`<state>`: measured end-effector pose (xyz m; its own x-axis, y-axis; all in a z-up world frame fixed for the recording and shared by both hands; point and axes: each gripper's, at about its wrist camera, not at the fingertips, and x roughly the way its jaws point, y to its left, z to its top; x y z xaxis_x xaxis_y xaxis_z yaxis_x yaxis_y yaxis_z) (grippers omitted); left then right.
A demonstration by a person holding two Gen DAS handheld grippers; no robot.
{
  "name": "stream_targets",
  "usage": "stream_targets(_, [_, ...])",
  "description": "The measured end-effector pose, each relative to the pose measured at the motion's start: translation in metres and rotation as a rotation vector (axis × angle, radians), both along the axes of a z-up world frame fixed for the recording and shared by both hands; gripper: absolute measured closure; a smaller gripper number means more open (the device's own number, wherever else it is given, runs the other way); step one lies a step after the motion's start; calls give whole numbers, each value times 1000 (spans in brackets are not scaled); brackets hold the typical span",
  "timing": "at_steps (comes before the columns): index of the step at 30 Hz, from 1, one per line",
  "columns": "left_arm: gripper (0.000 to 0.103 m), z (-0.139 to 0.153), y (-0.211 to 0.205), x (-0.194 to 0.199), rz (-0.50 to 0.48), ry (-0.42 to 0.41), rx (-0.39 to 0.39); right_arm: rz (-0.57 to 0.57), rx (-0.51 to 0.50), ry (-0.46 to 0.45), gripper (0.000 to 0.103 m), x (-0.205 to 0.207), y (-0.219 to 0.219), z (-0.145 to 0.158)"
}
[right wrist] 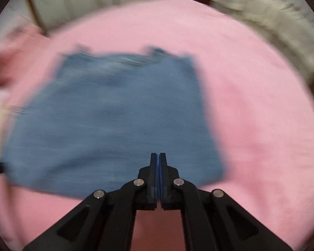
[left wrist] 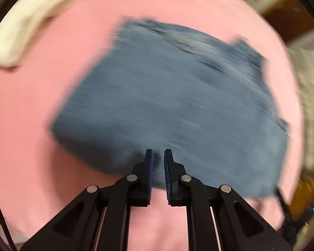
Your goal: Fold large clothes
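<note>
On the far left, a white cloth (left wrist: 21, 27) pushed aside, likely keeping the work area free. Then folded blue jeans (left wrist: 167, 104) flat in the middle of the pink bedsheet (left wrist: 31, 146), layers stacked, edges blurred. Left gripper (left wrist: 158, 156) over the near edge, jaws slightly apart, gripping nothing, probably ready for the next pinch. Right gripper (right wrist: 158, 156) pressed together and empty above the near right corner.

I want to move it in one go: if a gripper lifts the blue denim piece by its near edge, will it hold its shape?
Probably not. The denim lies flat in folded layers on the pink sheet, so it would likely sag and unfold. It looks thick, so probably fairly heavy. Pushed, it would likely bunch rather than slide.
</note>
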<state>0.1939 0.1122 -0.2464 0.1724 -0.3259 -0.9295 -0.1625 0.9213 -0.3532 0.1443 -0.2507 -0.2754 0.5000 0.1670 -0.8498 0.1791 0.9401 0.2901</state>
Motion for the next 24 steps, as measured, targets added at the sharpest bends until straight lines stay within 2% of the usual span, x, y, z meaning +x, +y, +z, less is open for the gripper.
stream_targets(3, [95,-9,-39,-1,-133,26,-69,142,273,33,103,7,49,-16])
stream_targets(5, [95,-23,-64,1,-187,35,-64,173,382,46,103,16,73,-32])
stream_targets(7, [95,-33,-74,9,-184,35,-50,171,407,68,103,32,92,-52])
stream_targets(9, [95,-39,-75,22,-139,1,-55,147,426,74,103,52,102,-69])
stream_targets(12, [95,-39,-66,53,-75,-45,-70,109,526,54,103,78,96,-80])
stream_targets(15, [95,-41,-59,85,-57,-74,-63,130,478,26,103,114,99,-76])
stream_targets(20, [95,-46,-83,134,-65,-149,-5,149,439,7,103,169,94,-79])
stream_targets(22, [99,-44,-79,142,-59,-172,7,192,416,3,103,180,92,-79])
stream_targets(24, [100,-40,-58,150,-11,-198,30,204,387,-23,103,186,82,-78])
